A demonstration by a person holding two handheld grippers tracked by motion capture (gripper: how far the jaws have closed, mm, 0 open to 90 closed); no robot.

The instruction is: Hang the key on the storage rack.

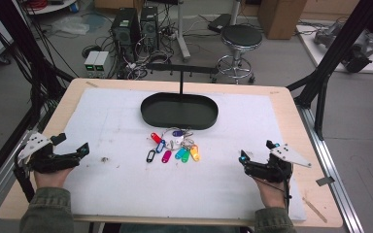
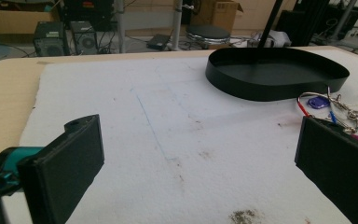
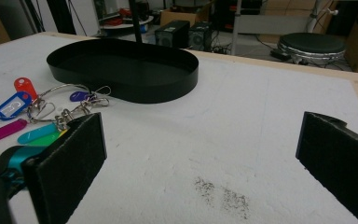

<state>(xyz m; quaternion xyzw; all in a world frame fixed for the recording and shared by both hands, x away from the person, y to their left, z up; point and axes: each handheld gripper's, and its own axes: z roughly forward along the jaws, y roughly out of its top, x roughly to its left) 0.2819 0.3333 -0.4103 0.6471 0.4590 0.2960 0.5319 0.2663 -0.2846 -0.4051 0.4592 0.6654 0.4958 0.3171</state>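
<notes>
A bunch of coloured key tags on metal rings (image 1: 174,145) lies on the white mat, just in front of a black oval tray (image 1: 179,110) with an upright post and hook bar. The tags (image 3: 21,119) lie left of my right gripper's jaws, the tray (image 3: 121,70) beyond them. From the left gripper view the tags (image 2: 340,109) lie at the right, beside the tray (image 2: 275,72). My left gripper (image 1: 73,151) rests at the mat's left edge, open and empty. My right gripper (image 1: 255,160) rests at the right, open and empty.
The white mat (image 1: 126,184) covers most of the wooden table (image 1: 320,204). Dark smudges mark the mat (image 3: 221,193). Beyond the table stand a stool (image 1: 240,41), computer towers (image 1: 126,29) and cables. Black frame struts (image 1: 320,87) flank the table.
</notes>
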